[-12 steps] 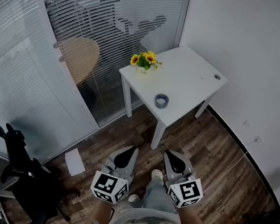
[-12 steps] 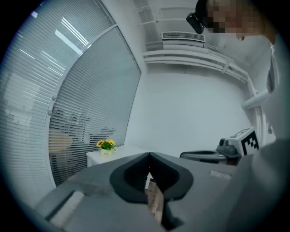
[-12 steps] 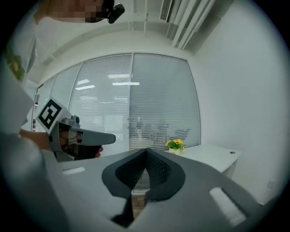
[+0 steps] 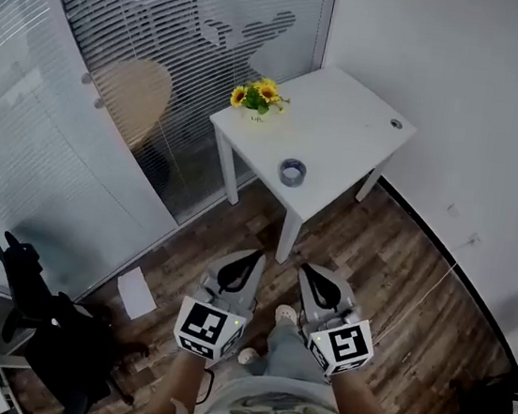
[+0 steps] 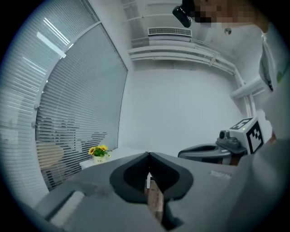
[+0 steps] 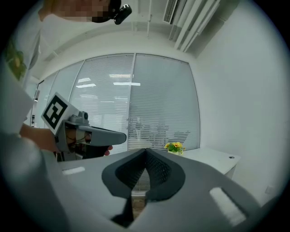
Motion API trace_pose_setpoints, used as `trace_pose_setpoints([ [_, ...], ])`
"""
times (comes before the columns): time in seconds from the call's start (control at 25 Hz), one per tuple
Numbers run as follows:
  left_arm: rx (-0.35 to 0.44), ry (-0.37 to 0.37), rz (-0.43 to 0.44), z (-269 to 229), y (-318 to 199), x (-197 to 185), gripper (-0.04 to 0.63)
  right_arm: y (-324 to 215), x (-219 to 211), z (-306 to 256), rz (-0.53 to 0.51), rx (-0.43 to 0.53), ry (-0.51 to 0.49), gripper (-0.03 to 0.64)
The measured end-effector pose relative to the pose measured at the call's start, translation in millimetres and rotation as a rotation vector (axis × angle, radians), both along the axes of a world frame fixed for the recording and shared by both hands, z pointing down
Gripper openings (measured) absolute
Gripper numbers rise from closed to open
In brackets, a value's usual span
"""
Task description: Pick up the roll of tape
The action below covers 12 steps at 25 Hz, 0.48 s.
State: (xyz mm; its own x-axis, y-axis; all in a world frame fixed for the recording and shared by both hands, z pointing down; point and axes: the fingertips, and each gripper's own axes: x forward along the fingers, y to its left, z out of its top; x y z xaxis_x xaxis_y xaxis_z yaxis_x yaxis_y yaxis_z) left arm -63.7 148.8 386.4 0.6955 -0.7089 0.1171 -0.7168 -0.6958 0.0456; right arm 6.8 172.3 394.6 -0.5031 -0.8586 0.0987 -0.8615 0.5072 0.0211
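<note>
1. The roll of tape (image 4: pixel 292 172), seemingly blue-grey, lies flat on the white worktop (image 4: pixel 354 129) near its front edge (sunflowers (image 4: pixel 257 97) stand at another corner).
2. Left tool (image 5: pixel 148 155) and right tool (image 6: pixel 146 151) hover well apart from it, jaws together, empty.

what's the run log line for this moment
step: pick not begun | roll of tape: on white table, untouched | left tongs: shut, empty | right tongs: shut, empty

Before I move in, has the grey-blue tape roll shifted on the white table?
No. The grey-blue tape roll lies as before by the white table's front corner, equally far from the yellow sunflowers.
</note>
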Motion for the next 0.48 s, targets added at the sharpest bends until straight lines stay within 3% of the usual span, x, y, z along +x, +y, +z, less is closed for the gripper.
trace_pose_setpoints([
  [0.16,0.011,0.003,-0.008,-7.2,-20.5,7.7,0.005,-21.5,0.3,-3.4,-0.027,0.002,0.013,0.000],
  [0.4,-0.035,0.003,-0.015,6.0,-46.4,18.1,0.005,-58.5,8.8,-6.4,-0.062,0.003,0.006,0.003],
  [0.48,-0.052,-0.006,-0.021,12.4,-56.2,20.8,0.005,-72.1,14.0,-5.7,-0.070,0.000,0.013,0.057],
])
